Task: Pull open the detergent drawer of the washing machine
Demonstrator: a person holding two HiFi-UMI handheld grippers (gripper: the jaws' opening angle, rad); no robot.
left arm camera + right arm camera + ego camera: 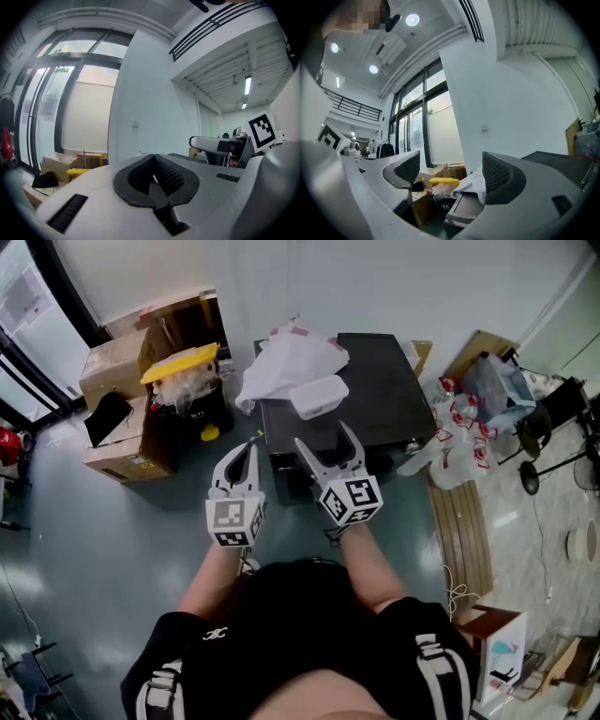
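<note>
1. My right claw (325, 439) is released. Its two grey jaws stand wide apart with nothing between the pads, and through the gap its own view (447, 174) shows only clutter farther off.
2. My left claw (249, 446) is clenched on nothing, its black ribbed pads (171, 175) meeting at the tips.
3. The dark, flat-topped washing machine (384, 395) stands against the white wall, just ahead of both claws. From above, my right claw's tips lie over its near edge.
4. I cannot pick out the detergent drawer on the machine's front, nor tell whether it is in or out.
5. On the machine's top lie a crumpled white plastic bag (291, 357) and a white rectangular plastic tub (319, 396), touching each other.
6. Left of the machine, a yellow-lidded bin (180, 363) sits among brown cardboard boxes (114, 367).
</note>
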